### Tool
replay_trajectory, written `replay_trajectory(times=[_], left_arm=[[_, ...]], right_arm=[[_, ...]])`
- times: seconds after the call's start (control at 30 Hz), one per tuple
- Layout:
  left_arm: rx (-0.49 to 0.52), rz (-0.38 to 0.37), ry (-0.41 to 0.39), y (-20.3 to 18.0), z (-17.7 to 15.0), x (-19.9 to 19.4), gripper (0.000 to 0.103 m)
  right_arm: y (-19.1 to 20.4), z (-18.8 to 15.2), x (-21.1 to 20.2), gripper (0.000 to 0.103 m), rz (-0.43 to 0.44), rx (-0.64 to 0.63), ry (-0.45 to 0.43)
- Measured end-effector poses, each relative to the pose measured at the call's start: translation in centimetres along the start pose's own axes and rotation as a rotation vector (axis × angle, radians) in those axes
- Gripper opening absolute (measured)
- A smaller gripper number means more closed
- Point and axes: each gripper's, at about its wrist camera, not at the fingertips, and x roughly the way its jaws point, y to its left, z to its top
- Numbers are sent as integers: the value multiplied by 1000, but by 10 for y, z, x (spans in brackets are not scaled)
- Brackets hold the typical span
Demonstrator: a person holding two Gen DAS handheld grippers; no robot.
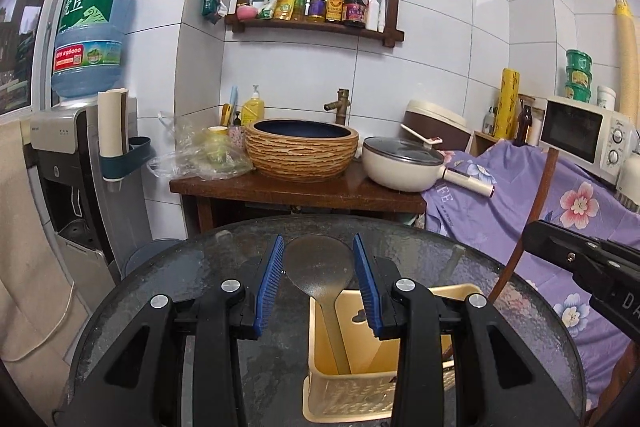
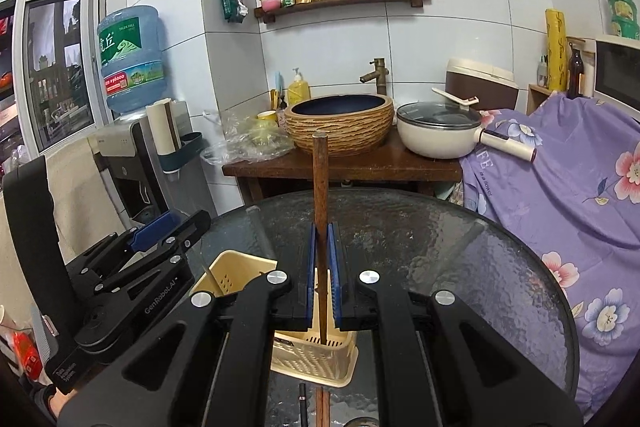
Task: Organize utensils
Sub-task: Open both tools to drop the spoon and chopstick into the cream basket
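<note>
A cream plastic utensil basket (image 1: 352, 379) stands on the round glass table (image 1: 200, 275). A grey spatula (image 1: 320, 263) stands in it, head up, between the open pads of my left gripper (image 1: 318, 251), untouched. My right gripper (image 2: 322, 231) is shut on a brown wooden chopstick (image 2: 320, 179), held upright with its lower tip inside the basket (image 2: 312, 359). The chopstick also shows in the left wrist view (image 1: 528, 223). The left gripper appears at the left of the right wrist view (image 2: 160, 227).
More utensils (image 2: 316, 407) lie on the glass near the front edge. Behind the table are a wooden stand with a basin (image 1: 302, 147), a lidded pan (image 1: 404, 163), a water dispenser (image 1: 76, 147) and a purple floral cloth (image 2: 560, 179).
</note>
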Motion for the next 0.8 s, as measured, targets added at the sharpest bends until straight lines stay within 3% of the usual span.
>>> replay_trajectory(times=[0.43, 0.77, 0.8], left_arm=[[60, 13, 67, -6, -20, 10, 35], [88, 6, 58, -12, -22, 6, 36], [89, 6, 57, -12, -21, 5, 40]], right_arm=[[0, -4, 1, 7, -8, -1, 2], [-3, -9, 8, 7, -16, 5, 14], [-1, -8, 9, 7, -16, 4, 15]])
